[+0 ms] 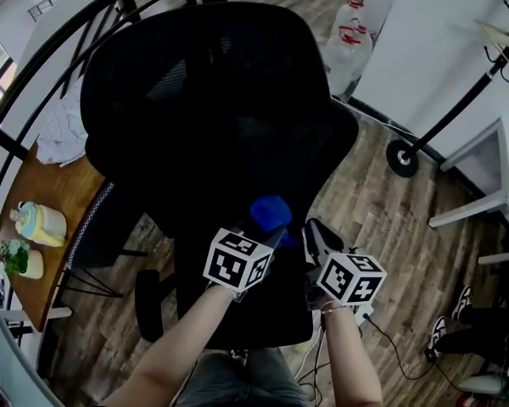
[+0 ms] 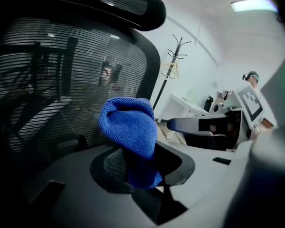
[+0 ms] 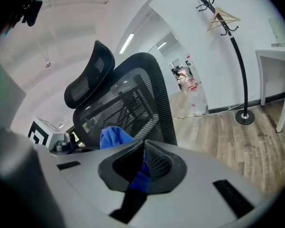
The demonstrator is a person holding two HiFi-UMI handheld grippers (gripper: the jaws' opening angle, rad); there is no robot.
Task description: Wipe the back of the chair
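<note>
The left gripper [image 2: 138,167] clamps the lower end of a soft, probably featherlight blue microfibre cloth [image 2: 128,125], leaving its free wad near the likely springy black mesh chair back [image 1: 212,125], while the right gripper [image 3: 143,148] has its jaws together, empty.

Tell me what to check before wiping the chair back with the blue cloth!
1. Cloth gripped: ok. The left hand-held gripper has its jaws shut on it.
2. Cloth touching the chair back: cannot tell. It is close to the mesh.
3. Right hand-held gripper clear of the cloth: cannot tell. Its jaws are together and blue shows right by them.
4. Chair back uncovered: ok. Nothing hangs on it.
5. Cloth bunched enough to wipe: ok. A thick fold sticks out past the jaws.
</note>
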